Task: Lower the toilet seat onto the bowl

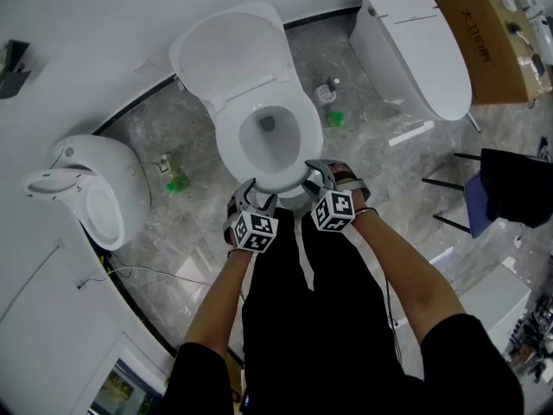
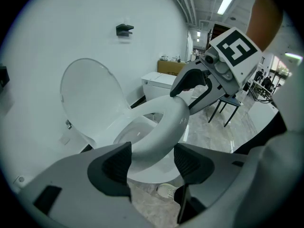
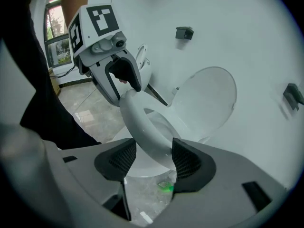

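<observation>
A white toilet stands against the wall with its lid point(image 1: 226, 50) raised. The toilet seat point(image 1: 226, 150) hangs tilted a little above the bowl point(image 1: 270, 141). In the head view both grippers are at the seat's front edge, side by side. My left gripper point(image 1: 255, 188) has the seat's front rim point(image 2: 164, 127) between its dark pads, and the rim fills the gap. My right gripper point(image 1: 315, 171) grips the same rim point(image 3: 142, 127) from the other side, its pads against it. Each gripper also shows in the other's view: the right gripper point(image 2: 190, 87) and the left gripper point(image 3: 126, 82).
Another white toilet point(image 1: 91, 188) stands to the left and a closed one point(image 1: 415, 46) to the right. A cardboard box point(image 1: 488, 37) sits at the far right, a dark chair point(image 1: 501, 193) below it. Small green items point(image 1: 177, 182) lie on the marble floor. The person's black-clad legs stand before the bowl.
</observation>
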`<action>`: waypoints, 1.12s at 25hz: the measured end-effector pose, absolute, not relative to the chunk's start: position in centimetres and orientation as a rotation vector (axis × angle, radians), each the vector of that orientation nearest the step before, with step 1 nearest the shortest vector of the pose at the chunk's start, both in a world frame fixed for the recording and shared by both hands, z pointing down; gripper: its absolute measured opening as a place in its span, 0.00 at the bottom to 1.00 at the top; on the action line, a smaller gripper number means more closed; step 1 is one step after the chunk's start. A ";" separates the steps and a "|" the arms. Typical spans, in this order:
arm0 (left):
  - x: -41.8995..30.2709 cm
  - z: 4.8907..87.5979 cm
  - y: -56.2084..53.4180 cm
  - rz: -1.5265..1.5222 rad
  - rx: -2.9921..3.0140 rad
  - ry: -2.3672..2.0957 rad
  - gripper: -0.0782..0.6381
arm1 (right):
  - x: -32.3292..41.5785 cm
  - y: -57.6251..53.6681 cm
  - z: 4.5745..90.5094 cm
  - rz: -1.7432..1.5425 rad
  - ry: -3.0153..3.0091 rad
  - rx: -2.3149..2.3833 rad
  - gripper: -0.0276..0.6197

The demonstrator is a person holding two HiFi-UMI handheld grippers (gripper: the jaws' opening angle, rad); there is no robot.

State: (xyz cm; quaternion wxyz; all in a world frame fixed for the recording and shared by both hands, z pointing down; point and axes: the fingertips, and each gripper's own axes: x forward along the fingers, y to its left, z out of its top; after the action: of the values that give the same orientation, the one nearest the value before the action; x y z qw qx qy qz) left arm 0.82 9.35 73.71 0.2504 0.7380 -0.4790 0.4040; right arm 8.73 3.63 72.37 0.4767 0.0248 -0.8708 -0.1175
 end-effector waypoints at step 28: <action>4.4 81.3 13.1 1.134 1.952 -1.229 0.54 | 12.0 7.5 80.3 -0.218 -2.002 -0.147 0.43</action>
State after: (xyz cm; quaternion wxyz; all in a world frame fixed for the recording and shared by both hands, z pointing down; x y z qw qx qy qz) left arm 4.35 13.13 81.30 0.2819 0.7287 -0.4588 0.4232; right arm 12.04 7.50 80.28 0.5322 -0.0616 -0.8394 -0.0915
